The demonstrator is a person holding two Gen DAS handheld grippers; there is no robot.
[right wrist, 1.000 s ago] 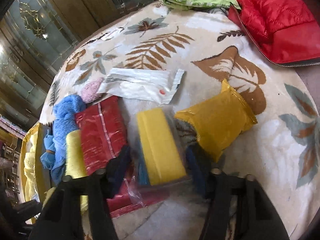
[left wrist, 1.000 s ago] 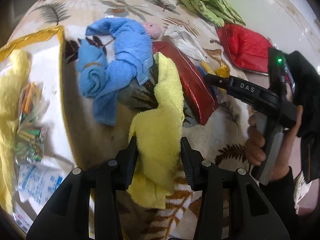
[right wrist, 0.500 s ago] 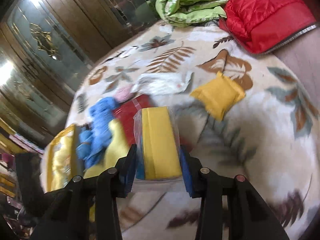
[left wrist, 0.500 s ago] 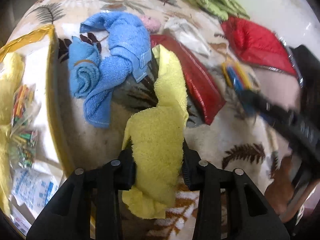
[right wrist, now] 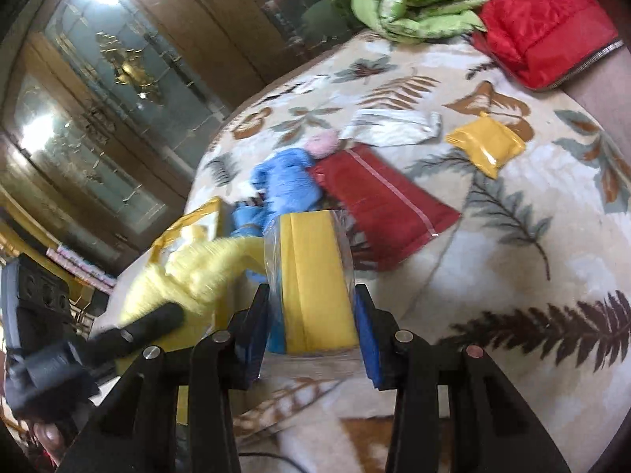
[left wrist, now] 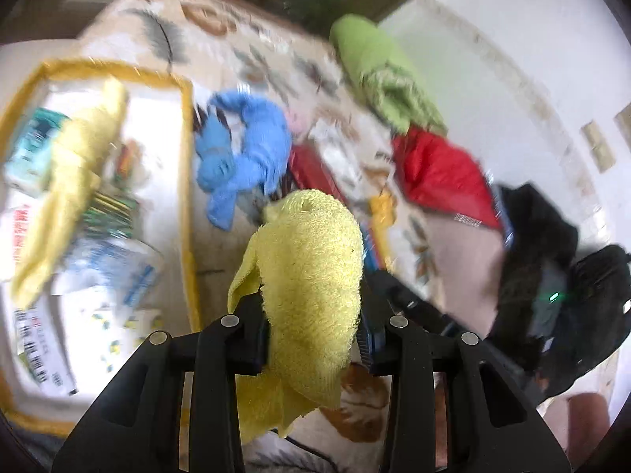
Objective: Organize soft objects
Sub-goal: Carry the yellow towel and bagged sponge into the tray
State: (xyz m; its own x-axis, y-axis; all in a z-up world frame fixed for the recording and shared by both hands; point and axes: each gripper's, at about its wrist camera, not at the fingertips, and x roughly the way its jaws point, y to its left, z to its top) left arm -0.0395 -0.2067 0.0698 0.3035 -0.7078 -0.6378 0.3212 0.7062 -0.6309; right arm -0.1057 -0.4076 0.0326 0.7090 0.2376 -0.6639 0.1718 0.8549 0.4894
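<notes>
On the left sits the yellow-edged box with a yellow cloth inside. Your left tongs squeeze a fluffy yellow towel, lifted above the leaf-print blanket. The blue towel lies behind it. Your right tongs pinch a wrapped yellow sponge, held up too.

Right gripper clamps a yellow sponge in clear wrap, blue pads pressed on both sides, held above the leaf-print blanket. Behind it: red pouch, blue towel, small yellow packet, white wrapper. Far back, green quilt & red jacket. At left, blurred, prob. the left gripper w/ a yellow cloth.
</notes>
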